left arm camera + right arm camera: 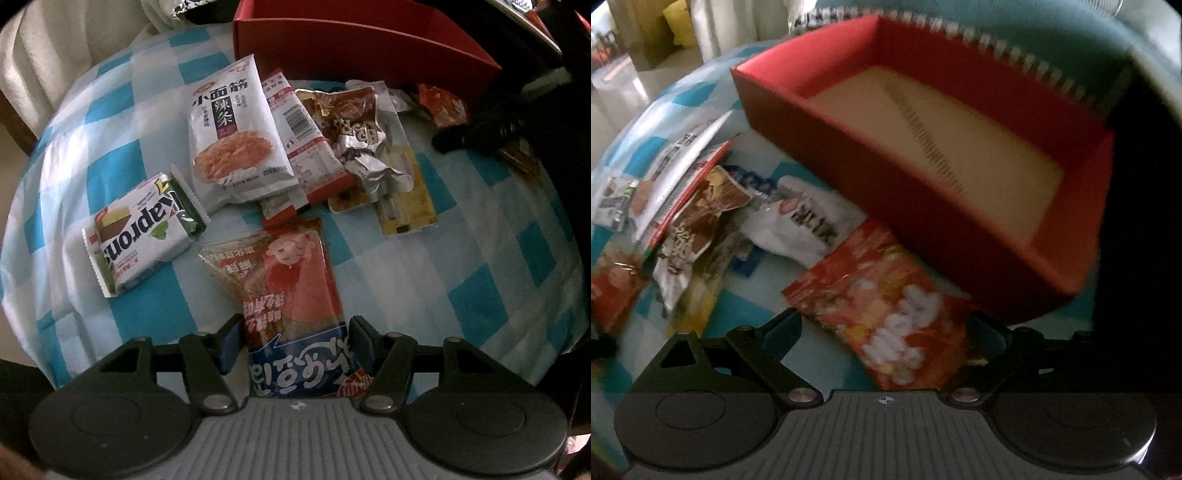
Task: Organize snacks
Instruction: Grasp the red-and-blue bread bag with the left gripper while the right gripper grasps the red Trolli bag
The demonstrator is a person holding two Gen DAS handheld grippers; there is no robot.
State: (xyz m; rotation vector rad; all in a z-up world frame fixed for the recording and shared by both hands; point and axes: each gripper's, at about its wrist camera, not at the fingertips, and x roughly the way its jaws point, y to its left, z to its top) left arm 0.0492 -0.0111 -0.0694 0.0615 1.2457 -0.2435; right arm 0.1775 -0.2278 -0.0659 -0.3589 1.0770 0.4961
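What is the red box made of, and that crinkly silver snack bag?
The red box looks like matte cardboard: stiff flat walls, sharp folded corners and a plain tan bottom. The silver snack bag seems to be shiny foil-lined plastic, since it holds crumpled creases and glints in the light.

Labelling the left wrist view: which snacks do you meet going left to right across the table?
Green-and-white wafer pack → white spicy-strip packet → red-and-white barcode packet → crumpled silver-brown packet → yellow packet.

A home: a worktop under a blue-and-white checked cloth (480,266), pale curtains (713,29) behind, and a cushioned seat (48,62) alongside.
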